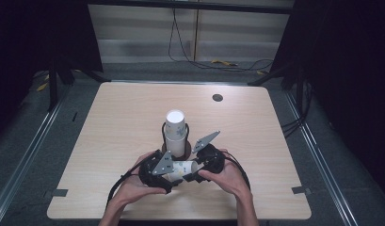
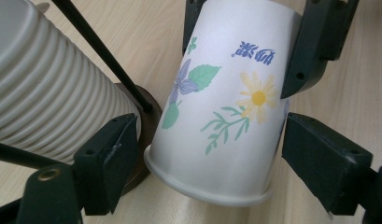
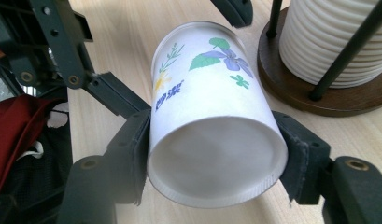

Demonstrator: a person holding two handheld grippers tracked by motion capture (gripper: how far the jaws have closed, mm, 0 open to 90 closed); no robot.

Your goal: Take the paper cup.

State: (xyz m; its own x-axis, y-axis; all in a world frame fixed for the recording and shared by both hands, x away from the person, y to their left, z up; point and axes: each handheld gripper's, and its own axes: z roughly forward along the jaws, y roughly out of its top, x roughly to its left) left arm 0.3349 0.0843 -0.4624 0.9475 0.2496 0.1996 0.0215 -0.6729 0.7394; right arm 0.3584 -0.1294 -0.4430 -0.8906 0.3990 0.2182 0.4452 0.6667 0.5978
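Paper cup point(image 3: 212, 116) carries printed flowers, green leaves, short blue script; characters not legible. Cup lies on side above tabletop point(image 1: 110, 122), between both tools, just in front of ribbed cup stack point(image 1: 175, 128) in wooden-based holder point(image 3: 291, 88). Right tongs point(image 3: 214, 158) clamped on cup near base, pads pressing both sides. Left tongs point(image 2: 207, 158) parted, jaws flanking cup rim, pads clear of wall. Both hands low, tools facing each other, level.

Both hands meet near the table's front edge: left gripper point(image 1: 173, 175) with jaws spread, right gripper point(image 1: 190, 174) clamped, facing each other.
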